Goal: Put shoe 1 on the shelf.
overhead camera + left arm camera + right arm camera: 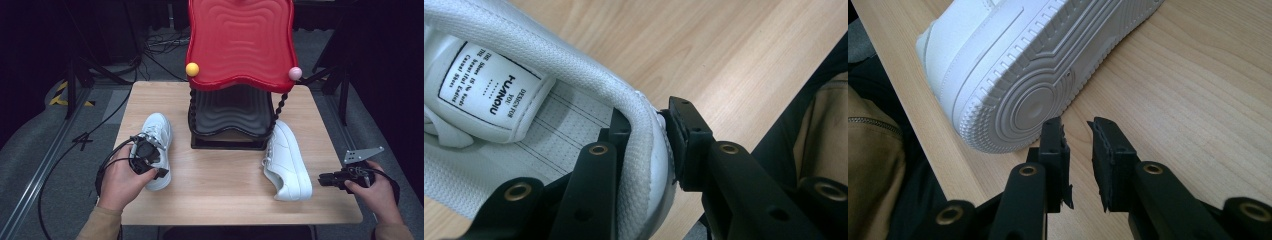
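Left gripper (649,145) clamped on the heel collar of the left white sneaker (156,145), one jaw inside the shoe, one outside; the sneaker sits on the bench (220,190) left of the two-tier rack (235,75). The grip should probably stay deep on the padded collar and the lift level, so the toe does not swing. Right gripper (1078,165), jaws slightly apart and holding nothing, waits beside the second sneaker (1038,65), which lies on its side. The rack's red upper tier overhangs the black lower tray (230,112), narrowing the approach.
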### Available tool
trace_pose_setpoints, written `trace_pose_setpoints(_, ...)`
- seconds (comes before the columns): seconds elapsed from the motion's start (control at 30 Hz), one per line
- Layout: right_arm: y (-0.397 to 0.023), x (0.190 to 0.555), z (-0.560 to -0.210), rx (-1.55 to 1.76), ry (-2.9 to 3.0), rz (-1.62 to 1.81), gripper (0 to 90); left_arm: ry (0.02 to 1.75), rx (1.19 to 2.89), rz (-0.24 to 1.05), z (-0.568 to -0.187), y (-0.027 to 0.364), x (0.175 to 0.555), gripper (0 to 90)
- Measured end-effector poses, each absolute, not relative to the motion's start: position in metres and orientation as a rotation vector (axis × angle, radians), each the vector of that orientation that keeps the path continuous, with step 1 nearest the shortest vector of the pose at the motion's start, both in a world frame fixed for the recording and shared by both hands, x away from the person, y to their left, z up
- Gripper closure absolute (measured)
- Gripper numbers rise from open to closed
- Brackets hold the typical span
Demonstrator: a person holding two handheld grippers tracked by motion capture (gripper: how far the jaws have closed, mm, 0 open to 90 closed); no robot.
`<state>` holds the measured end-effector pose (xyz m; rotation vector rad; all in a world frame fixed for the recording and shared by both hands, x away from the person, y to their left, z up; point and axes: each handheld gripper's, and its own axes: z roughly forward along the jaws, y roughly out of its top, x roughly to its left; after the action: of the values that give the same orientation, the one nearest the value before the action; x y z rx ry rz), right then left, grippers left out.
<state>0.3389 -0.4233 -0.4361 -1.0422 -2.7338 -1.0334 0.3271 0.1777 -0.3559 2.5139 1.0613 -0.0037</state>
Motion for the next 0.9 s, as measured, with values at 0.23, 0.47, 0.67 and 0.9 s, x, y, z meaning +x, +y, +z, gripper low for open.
trace_pose_setpoints(0.23, -0.42, 0.342, -0.44, -1.032, -2.735, -1.009, 75.1, 1.068, 2.478, 0.034, -0.328, 0.182, 0.332, 74.3)
trace_pose_setpoints(0.47, -0.419, 0.344, -0.442, -1.029, -2.734, -1.008, 75.2, 1.088, 2.491, 0.089, -0.3, 0.184, 0.335, 74.1)
trace_pose_setpoints(0.67, -0.417, 0.345, -0.444, -1.028, -2.735, -0.993, 74.8, 1.088, 2.453, 0.082, -0.28, 0.187, 0.334, 73.6)
trace_pose_setpoints(0.9, -0.416, 0.344, -0.445, -1.029, -2.731, -0.991, 74.8, 1.069, 2.452, 0.133, -0.254, 0.179, 0.335, 73.5)
